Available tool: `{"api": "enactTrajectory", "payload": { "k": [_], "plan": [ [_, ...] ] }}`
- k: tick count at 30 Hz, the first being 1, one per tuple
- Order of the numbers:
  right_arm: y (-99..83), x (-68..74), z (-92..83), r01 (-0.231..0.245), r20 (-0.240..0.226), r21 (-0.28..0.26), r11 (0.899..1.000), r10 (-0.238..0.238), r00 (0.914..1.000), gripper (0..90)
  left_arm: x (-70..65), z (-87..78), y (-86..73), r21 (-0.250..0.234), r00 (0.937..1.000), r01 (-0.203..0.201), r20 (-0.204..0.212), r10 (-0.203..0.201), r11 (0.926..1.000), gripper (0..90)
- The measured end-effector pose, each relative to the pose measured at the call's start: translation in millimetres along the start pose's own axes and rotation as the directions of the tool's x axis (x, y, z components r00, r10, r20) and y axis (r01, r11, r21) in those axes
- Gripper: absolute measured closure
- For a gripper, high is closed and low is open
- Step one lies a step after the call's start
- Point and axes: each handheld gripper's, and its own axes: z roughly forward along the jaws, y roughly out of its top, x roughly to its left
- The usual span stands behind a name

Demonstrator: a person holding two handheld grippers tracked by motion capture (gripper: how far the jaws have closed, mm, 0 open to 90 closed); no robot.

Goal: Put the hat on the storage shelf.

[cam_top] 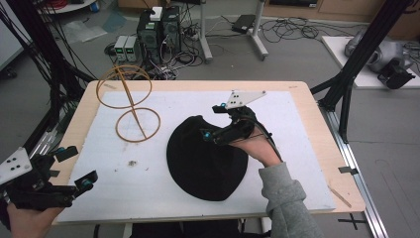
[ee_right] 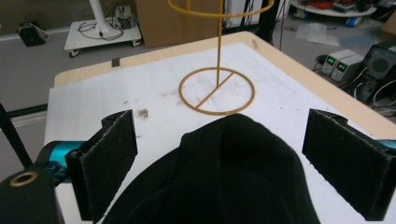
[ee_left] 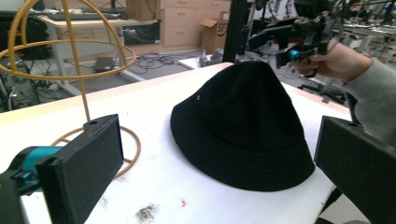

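The black fabric bucket hat (cam_top: 205, 158) lies crown-up on the white foam sheet (cam_top: 124, 193) covering the light wooden table (cam_top: 317, 124), a little toward 4 o'clock from the sheet's centre in the high view. In the left gripper view the hat's (ee_left: 238, 126) brim rests flat on the sheet all round. The right gripper (cam_top: 214, 121) hangs over the hat's 1 o'clock edge, held by a hand (cam_top: 260, 148) in a grey sleeve (cam_top: 287, 203); its jaws stand wide apart, w/ nothing between the pads. In the right gripper view the crown (ee_right: 224, 172) sits low between the two black jaws, apart from both; can't tell if the gripper touches the fabric. The yellow wire hat stand (cam_top: 131, 101), w/ a round base ring, upright rod and a hoop on top, stands at 10 o'clock from the hat, near but apart. The left gripper (cam_top: 74, 166) is at the table's 7 o'clock corner, well apart from the hat, jaws wide, holding nothing. A small dark smudge (cam_top: 132, 162) marks the sheet at the hat's 9 o'clock. Beyond the table at 12 o'clock, computer towers (cam_top: 158, 29) and cables on the grey floor
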Motion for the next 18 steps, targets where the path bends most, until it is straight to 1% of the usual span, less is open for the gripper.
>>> {"api": "enactTrajectory", "payload": {
  "k": [2, 3, 4, 7, 9, 11, 12, 14, 15, 16, 17, 18],
  "plan": [
    [-0.7, 0.2, 2.1, -0.003, -0.004, 0.004, 1.0, 0.003, 1.0, 9.3, -0.7, 0.4, -0.9, -0.005, 1.0, 0.002, 0.007, -0.002, 1.0, 1.7],
    [-2.6, -0.5, 6.2, -0.009, -0.01, 0.006, 1.0, 0.009, 0.9999, 9.3, -0.7, 0.8, -1.5, 0.003, 1.0, 0.0, 0.003, -0.001, 1.0, 1.7],
    [-2.6, -0.5, 6.2, -0.009, -0.01, 0.006, 1.0, 0.009, 0.9999, 9.3, -0.5, 1.3, -1.8, 0.006, 1.0, 0.002, 0.002, -0.002, 1.0, 1.7],
    [-5.4, -1.7, 11.7, -0.019, -0.012, 0.021, 1.0, 0.019, 0.9997, 9.3, -0.2, 1.9, -3.2, 0.009, 1.0, 0.006, 0.001, -0.006, 0.9999, 1.7],
    [-8.2, -2.5, 16.9, -0.017, -0.014, 0.036, 0.999, 0.017, 0.9997, 9.4, 0.2, 1.4, -3.5, 0.013, 1.0, 0.005, 0.0, -0.005, 0.9999, 1.7],
    [-8.9, -2.5, 18.0, -0.017, -0.016, 0.041, 0.999, 0.018, 0.9997, 9.5, 0.2, 0.6, -3.6, 0.009, 1.0, 0.008, 0.0, -0.008, 0.9999, 1.7],
    [-9.6, -2.7, 19.1, -0.022, -0.023, 0.044, 0.999, 0.023, 0.9995, 13.0, 0.4, 0.1, -3.6, 0.009, 1.0, 0.005, 0.001, -0.005, 0.9999, 1.7],
    [-11.2, -3.7, 21.0, -0.024, -0.051, 0.048, 0.999, 0.026, 0.9983, 22.3, -0.1, -0.5, -3.7, 0.002, 0.9999, 0.005, 0.012, -0.005, 1.0, 1.7],
    [-11.6, -4.1, 21.5, -0.02, -0.054, 0.05, 0.999, 0.023, 0.9983, 24.6, -0.2, -0.8, -3.6, 0.0, 0.9999, 0.002, 0.013, -0.002, 1.0, 1.7],
    [-11.6, -4.1, 21.5, -0.02, -0.054, 0.05, 0.999, 0.023, 0.9983, 24.6, -0.4, -0.7, -3.4, -0.001, 1.0, 0.0, 0.01, 0.0, 1.0, 1.7],
    [-12.1, -4.0, 21.8, -0.014, -0.059, 0.051, 0.999, 0.017, 0.9981, 30.9, -0.7, -0.7, -3.4, -0.002, 0.9999, 0.002, 0.01, -0.002, 1.0, 1.7],
    [-12.2, -3.8, 22.1, -0.014, -0.058, 0.053, 0.999, 0.017, 0.9982, 33.6, -0.4, -1.2, -3.3, 0.001, 0.9999, -0.001, 0.011, 0.001, 1.0, 1.7]
  ]
}}
